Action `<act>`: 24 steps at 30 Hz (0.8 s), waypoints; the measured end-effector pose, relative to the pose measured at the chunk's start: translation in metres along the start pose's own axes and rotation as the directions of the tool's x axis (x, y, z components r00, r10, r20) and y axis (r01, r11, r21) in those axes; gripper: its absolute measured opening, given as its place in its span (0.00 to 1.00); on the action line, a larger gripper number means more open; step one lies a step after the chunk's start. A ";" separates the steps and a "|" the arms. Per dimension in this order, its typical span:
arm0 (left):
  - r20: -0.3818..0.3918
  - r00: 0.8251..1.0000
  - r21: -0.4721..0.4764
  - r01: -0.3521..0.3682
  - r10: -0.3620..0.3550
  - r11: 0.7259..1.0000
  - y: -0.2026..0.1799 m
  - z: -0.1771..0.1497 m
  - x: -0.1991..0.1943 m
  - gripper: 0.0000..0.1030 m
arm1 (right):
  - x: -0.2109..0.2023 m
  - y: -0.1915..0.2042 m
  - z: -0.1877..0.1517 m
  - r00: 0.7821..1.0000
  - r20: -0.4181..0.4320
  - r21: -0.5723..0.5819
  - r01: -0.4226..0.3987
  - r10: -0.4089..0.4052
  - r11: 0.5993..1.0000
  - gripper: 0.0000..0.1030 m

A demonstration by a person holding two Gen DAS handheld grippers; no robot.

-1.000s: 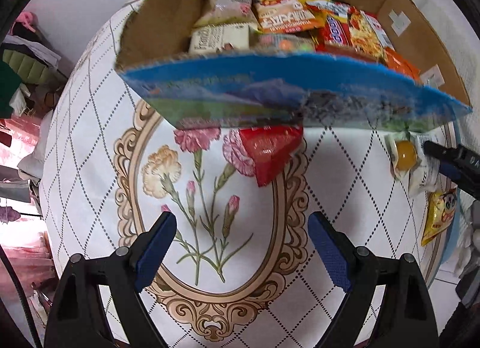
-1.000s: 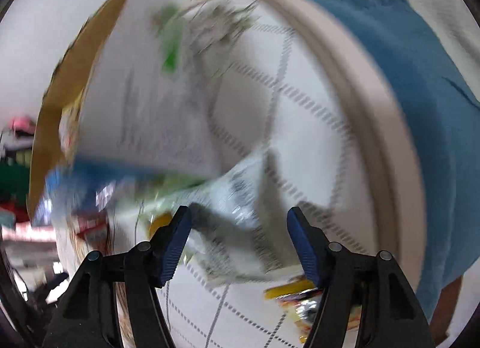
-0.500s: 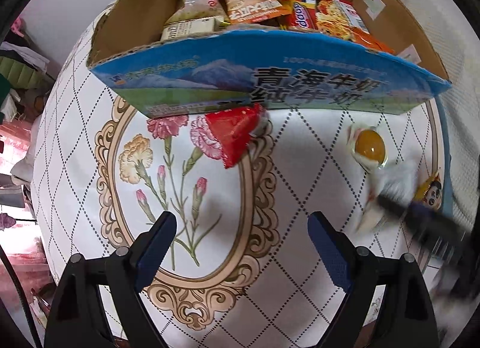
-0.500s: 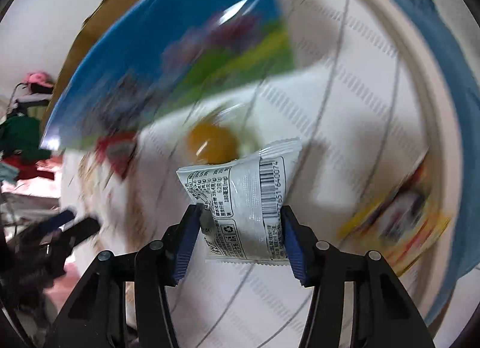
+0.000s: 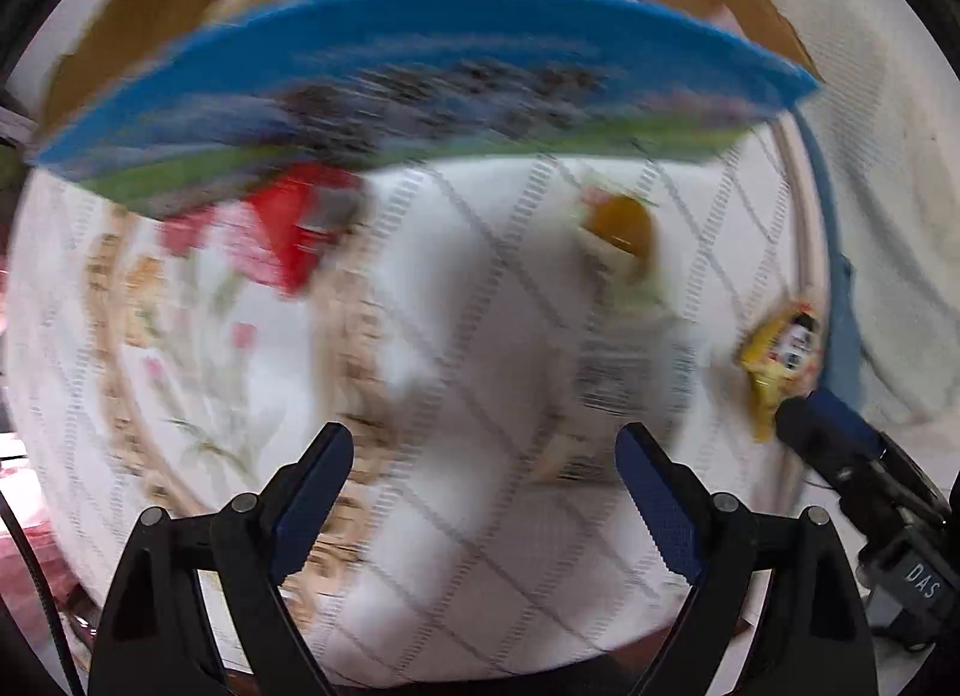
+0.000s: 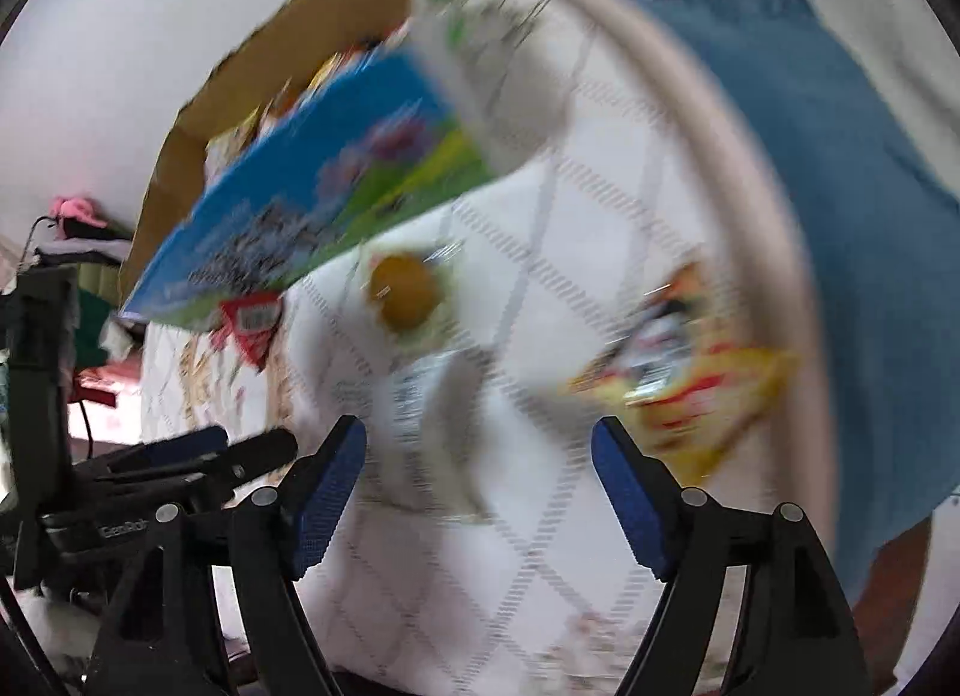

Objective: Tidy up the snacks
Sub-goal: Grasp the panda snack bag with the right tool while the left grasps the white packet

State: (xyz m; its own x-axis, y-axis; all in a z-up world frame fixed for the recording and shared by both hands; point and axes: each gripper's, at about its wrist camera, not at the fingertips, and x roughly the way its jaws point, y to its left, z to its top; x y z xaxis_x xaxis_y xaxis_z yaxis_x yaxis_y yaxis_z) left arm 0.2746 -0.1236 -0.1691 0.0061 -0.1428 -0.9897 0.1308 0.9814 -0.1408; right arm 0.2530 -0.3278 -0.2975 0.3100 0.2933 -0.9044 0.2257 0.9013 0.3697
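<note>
Both views are motion-blurred. A cardboard box with a blue printed front (image 5: 420, 72) (image 6: 312, 198) holds several snack packets at the table's far side. On the table lie a red packet (image 5: 300, 228) (image 6: 252, 324), a clear packet with a yellow ball (image 5: 621, 228) (image 6: 405, 291), a silvery white packet (image 5: 624, 378) (image 6: 432, 420) and a yellow packet (image 5: 780, 360) (image 6: 690, 390). My left gripper (image 5: 483, 498) is open and empty above the tablecloth. My right gripper (image 6: 480, 492) is open and empty, just short of the silvery packet; it also shows in the left wrist view (image 5: 840, 444).
The round table has a white diamond-pattern cloth with a floral oval (image 5: 198, 348). A blue cloth (image 6: 840, 186) hangs past the table's right edge. Clutter sits off the table's left side (image 6: 78, 252). My left gripper shows at the right wrist view's lower left (image 6: 198, 456).
My right gripper opened and let go of the silvery white packet, which now lies on the table. Both views swung quickly, the left one toward the right.
</note>
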 end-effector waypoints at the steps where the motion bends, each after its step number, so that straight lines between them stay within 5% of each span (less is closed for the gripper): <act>1: -0.016 1.000 -0.002 0.019 -0.019 1.000 -0.009 0.002 0.005 0.87 | -0.008 -0.008 0.001 0.999 0.021 -0.002 0.034 -0.034 0.999 0.78; 6: -0.121 0.990 0.020 0.073 -0.070 0.997 -0.054 0.014 0.044 0.87 | -0.010 -0.043 0.010 0.994 0.017 0.019 0.110 -0.111 0.994 0.78; 11: -0.175 0.984 0.046 0.032 -0.023 0.998 -0.078 0.032 0.084 0.84 | 0.004 -0.063 0.015 0.994 -0.022 0.044 0.108 -0.107 0.993 0.78; 15: -0.119 0.992 0.103 -0.024 0.036 0.994 -0.081 0.028 0.081 0.54 | 0.016 -0.041 0.021 0.982 -0.068 -0.194 0.163 -0.179 0.967 0.78; 21: -0.105 0.993 0.086 -0.051 0.060 0.995 -0.058 0.021 0.079 0.54 | 0.046 -0.023 0.021 0.940 -0.113 -0.442 0.242 -0.322 0.864 0.78; 24: -0.106 0.993 0.064 -0.054 0.061 0.996 -0.058 0.017 0.080 0.54 | 0.063 -0.020 0.026 0.941 -0.120 -0.467 0.228 -0.317 0.854 0.72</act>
State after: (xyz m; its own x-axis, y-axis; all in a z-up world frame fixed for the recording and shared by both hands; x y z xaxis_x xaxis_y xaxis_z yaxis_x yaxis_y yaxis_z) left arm 0.2847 -0.1946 -0.2400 -0.0907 -0.0687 -0.9935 0.1933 0.9774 -0.0852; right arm 0.2920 -0.3359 -0.3559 0.1088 0.0282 -0.9937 -0.1678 0.9858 0.0096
